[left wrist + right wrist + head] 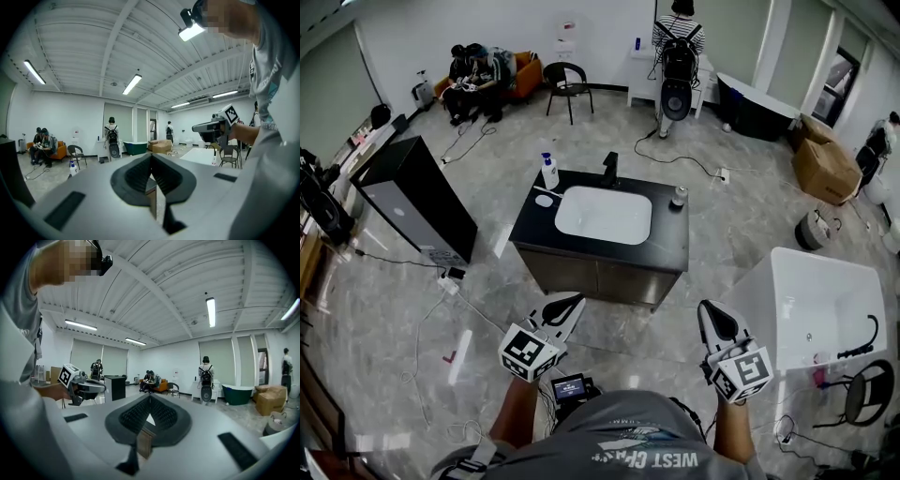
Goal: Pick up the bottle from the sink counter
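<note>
Far ahead of clenched left tongs (572, 302) and right tongs (710, 314) stands, seemingly, the bottle (548, 172).

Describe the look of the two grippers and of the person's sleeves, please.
The left gripper and the right gripper look alike: a pale tapering shell with black ribbed jaws, and at the rear a cube with black-and-white square markers. The person wears a grey T-shirt with white print; no sleeves cover the forearms.
</note>
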Motion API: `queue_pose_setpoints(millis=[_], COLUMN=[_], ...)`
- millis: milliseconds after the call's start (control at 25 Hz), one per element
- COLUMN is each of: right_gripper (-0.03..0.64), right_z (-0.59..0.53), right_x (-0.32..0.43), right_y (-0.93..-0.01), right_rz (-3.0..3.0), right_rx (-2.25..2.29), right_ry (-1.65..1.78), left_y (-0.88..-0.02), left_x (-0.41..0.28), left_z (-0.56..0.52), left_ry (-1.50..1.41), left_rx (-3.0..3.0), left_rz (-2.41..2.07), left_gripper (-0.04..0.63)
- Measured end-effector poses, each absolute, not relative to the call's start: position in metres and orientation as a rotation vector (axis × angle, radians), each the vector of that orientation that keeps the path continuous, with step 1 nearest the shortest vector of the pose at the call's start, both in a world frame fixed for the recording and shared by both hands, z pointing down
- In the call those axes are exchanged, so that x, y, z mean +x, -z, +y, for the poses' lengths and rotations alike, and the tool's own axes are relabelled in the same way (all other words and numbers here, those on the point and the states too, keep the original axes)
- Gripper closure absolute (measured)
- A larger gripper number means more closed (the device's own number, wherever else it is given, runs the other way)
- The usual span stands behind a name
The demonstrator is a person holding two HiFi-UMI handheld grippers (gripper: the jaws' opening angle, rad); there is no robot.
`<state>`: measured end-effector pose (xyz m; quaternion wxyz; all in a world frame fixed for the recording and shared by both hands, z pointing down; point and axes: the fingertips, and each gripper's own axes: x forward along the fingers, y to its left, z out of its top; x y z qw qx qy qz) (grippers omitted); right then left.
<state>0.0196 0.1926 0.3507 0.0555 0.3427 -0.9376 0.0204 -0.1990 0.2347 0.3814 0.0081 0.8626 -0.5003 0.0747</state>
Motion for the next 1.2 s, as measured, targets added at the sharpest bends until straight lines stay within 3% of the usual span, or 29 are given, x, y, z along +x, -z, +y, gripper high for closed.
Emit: queue_pose_setpoints(millis=[760,1200], right_gripper=[0.615,0.615], right_z=[0.152,0.104], right_x=[-0.002,0.024], right_y=[-0.354,-0.359], right_rz=[-2.866,-2.927], right_rx=[0.953,0.84], right_ry=[-0.086,-0.11], left_y=[-0.39,-0.386], left_x=[-0.211,-0.176], left_z=[0.217,0.188], left_ry=[-0.256,-0.292], left_rx=[2.638,2.581], left_rz=[-1.616,-1.708], left_gripper=[0.591,0.591])
